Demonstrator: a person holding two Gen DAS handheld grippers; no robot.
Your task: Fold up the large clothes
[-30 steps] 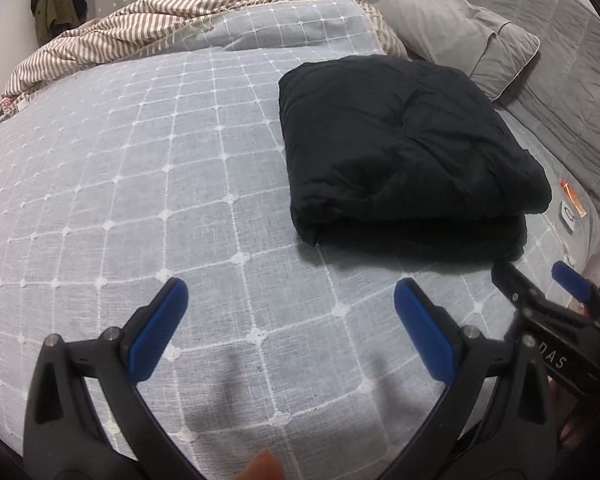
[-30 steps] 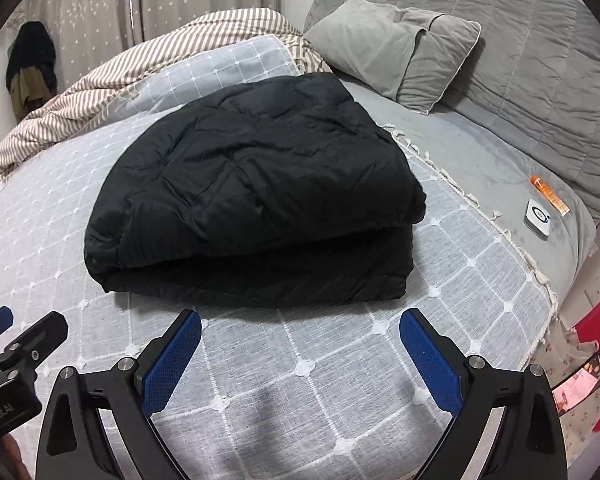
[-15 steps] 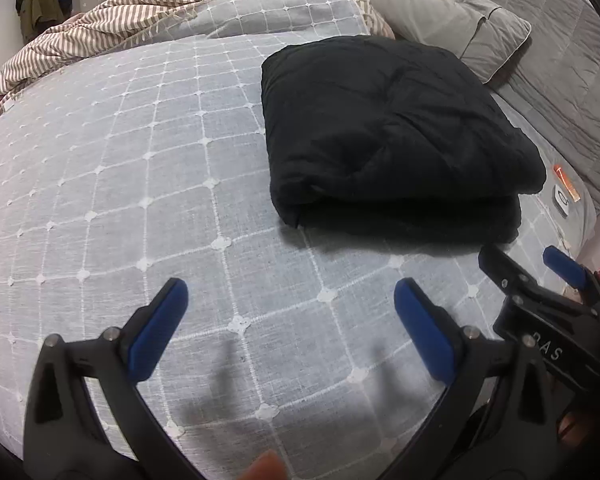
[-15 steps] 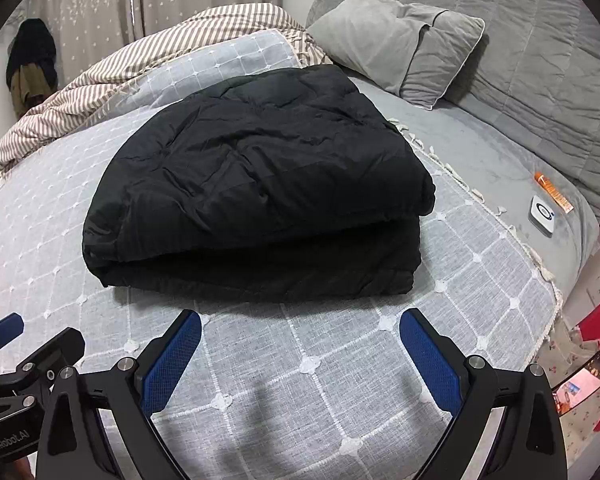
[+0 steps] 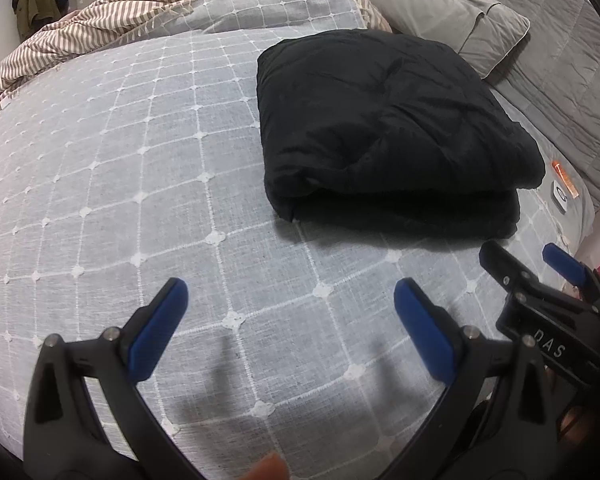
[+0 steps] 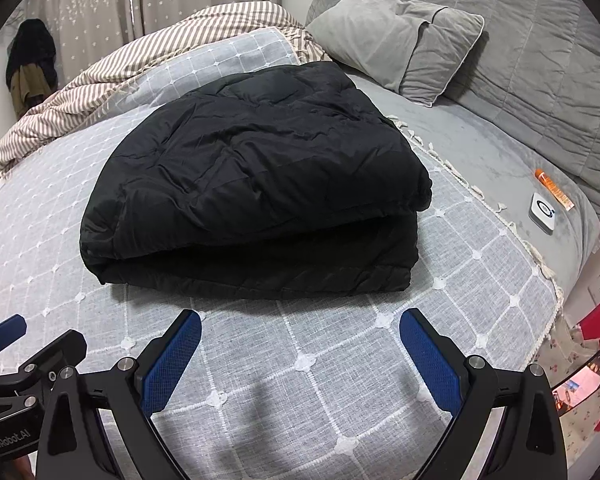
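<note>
**Right wrist view: jacket looks folded, both claws off it**

The black padded jacket (image 6: 256,196) sits doubled over in a tidy stack on the checked bedspread (image 6: 300,380), near the pillow (image 6: 400,48). My right gripper (image 6: 300,344) and left gripper (image 5: 288,312) hover just short of it, spread wide, holding nothing. I reckon the folding's done, hence the hands-off stance.

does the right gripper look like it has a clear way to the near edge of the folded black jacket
Probably yes. The right gripper has its jaws wide open and empty, and only bare bedspread lies between it and the folded black jacket straight ahead. The left gripper sits off to the side, out of that path.
</note>
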